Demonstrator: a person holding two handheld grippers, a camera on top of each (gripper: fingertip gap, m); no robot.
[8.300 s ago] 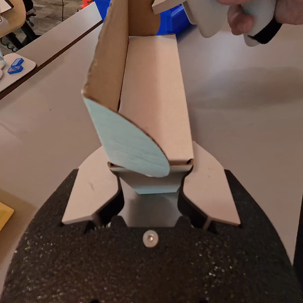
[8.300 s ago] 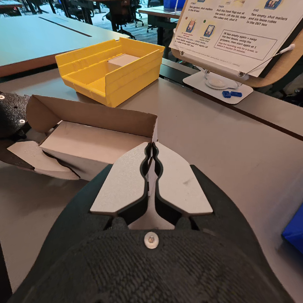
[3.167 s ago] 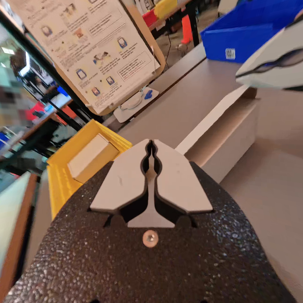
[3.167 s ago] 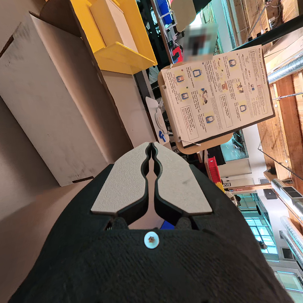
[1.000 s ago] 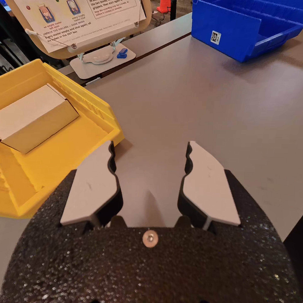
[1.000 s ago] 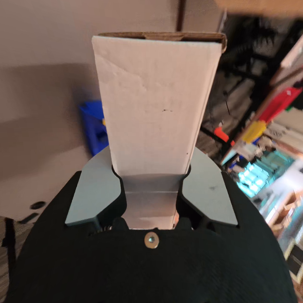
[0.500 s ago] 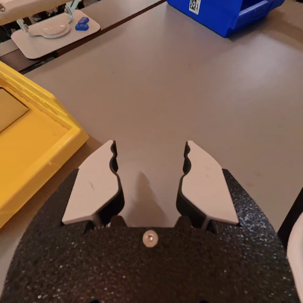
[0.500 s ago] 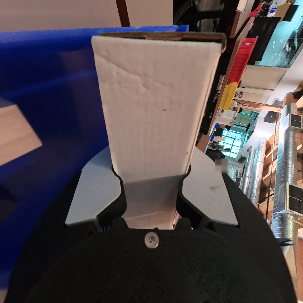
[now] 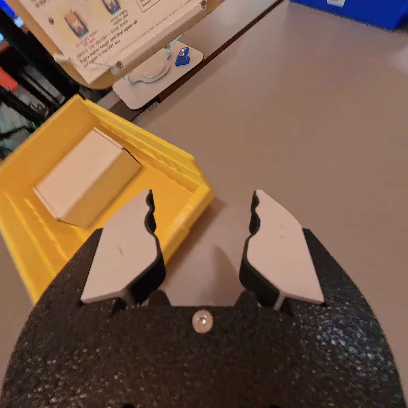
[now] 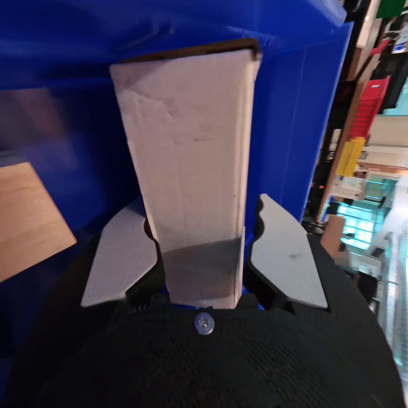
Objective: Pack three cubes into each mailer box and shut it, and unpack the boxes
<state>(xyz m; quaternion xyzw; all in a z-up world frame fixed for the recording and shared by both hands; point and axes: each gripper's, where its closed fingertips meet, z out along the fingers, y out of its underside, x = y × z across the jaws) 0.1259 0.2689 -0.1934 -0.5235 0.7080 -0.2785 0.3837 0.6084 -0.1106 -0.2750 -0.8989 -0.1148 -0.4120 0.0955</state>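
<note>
My right gripper (image 10: 202, 199) is open around a shut white mailer box (image 10: 187, 143). The box stands between the fingers, tilted, inside the blue bin (image 10: 66, 55). A gap shows between the box and the right finger (image 10: 284, 254); the left finger is at the box's side. My left gripper (image 9: 203, 194) is open and empty, above the grey table (image 9: 298, 110), just right of the yellow bin (image 9: 154, 143). A second shut white mailer box (image 9: 84, 174) lies in that yellow bin. No loose cubes are clearly seen.
A tan flat-sided thing (image 10: 28, 216) lies in the blue bin at the left; cube or box, I cannot tell. An instruction board on a stand (image 9: 123, 28) is behind the yellow bin. The blue bin's corner (image 9: 353, 11) shows at the far right.
My right gripper has carried the mailer box down into the blue bin, and its fingers have parted from the box. My left gripper has swung left towards the yellow bin, still open.
</note>
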